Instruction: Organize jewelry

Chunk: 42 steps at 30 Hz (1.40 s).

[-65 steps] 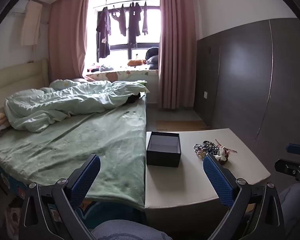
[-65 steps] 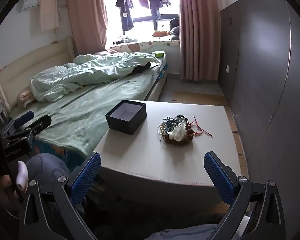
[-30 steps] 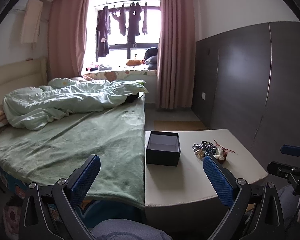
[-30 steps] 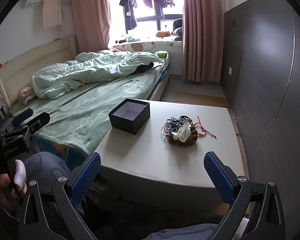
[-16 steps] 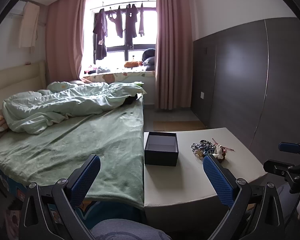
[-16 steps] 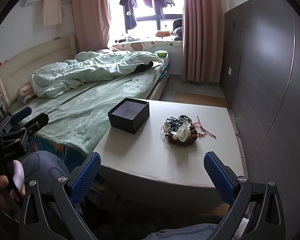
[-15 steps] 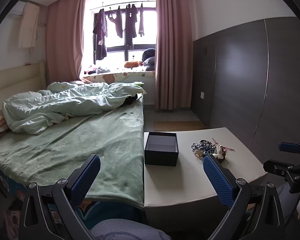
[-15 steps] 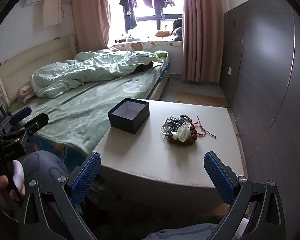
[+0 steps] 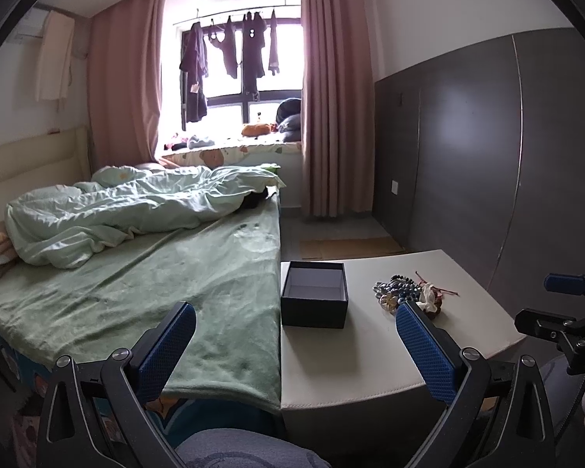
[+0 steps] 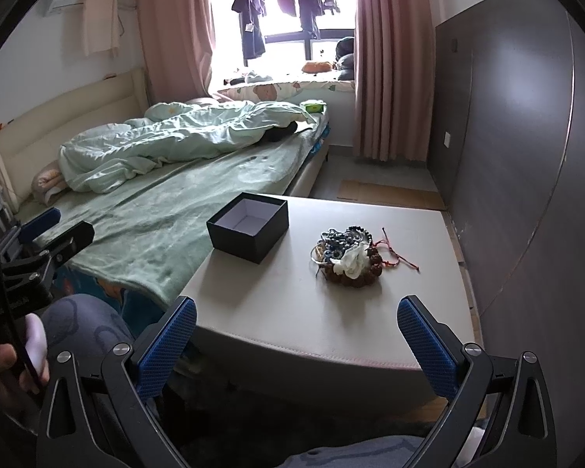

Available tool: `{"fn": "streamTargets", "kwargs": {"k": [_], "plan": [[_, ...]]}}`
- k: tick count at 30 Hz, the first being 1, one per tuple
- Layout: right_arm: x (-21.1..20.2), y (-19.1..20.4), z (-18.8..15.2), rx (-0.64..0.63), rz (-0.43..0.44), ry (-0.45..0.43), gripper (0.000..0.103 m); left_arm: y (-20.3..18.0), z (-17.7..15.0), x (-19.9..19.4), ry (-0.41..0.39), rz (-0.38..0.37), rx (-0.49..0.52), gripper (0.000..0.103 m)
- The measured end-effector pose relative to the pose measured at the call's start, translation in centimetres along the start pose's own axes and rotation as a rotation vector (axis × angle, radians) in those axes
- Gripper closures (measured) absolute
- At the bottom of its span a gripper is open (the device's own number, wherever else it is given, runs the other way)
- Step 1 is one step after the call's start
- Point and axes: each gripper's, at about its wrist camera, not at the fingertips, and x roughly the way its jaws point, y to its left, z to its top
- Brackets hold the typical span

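Black box (image 10: 248,227) sits open on white tabletop (image 10: 292,312) beside the bed (image 10: 156,214), pale interior bare. Jewelry pile (image 10: 347,255) lies near it, apart, on bare tabletop. Left gripper (image 9: 292,345) and right gripper (image 10: 297,341): fingers spread wide, holding nothing

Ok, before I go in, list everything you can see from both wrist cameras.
box: one, black, open, empty, on table near bed
jewelry pile: one heap, mixed beads, white piece, red cord, right of box
table: one, off-white, beside bed
bed: one, green sheet, rumpled pale duvet
curtains: pink, framing window
hanging clothes: several, dark, at window
left gripper: blue pads, jaws open, empty
right gripper: blue pads, jaws open, empty
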Motion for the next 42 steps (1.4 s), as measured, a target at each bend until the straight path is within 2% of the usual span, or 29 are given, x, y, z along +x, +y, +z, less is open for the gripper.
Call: {"fn": "streamTargets", "kwargs": {"k": [14, 22, 26, 32, 38, 42], "plan": [[0.5, 0.3, 0.1, -0.024, -0.009, -0.004, 0.0, 0.7, 0.0, 0.2, -0.02, -0.016, -0.033, 0.0], [2.6, -1.3, 0.0, -0.017, -0.035, 0.039, 0.0, 1.0, 0.9, 2.2, 0.005, -0.005, -0.041, 0.0], [3.4, -3.2, 0.4, 0.021, -0.008, 0.059, 0.0, 1.1, 1.5, 4.5, 0.051, -0.081, -0.087, 0.0], [5.5, -7.2, 1.2, 0.132, 0.01, 0.111, 0.0, -0.5, 2.1, 8.3, 0.129, -0.18, -0.09, 0.004], [7.7, -9.8, 2.2, 0.225, 0.06, 0.127, 0.001, -2.5, 3.0, 11.7, 0.201, -0.224, -0.07, 0.02], [9.7, -11.0, 2.7, 0.283, 0.093, 0.138, 0.009, -3.7, 3.4, 14.2, 0.25, -0.262, -0.062, 0.027]]}}
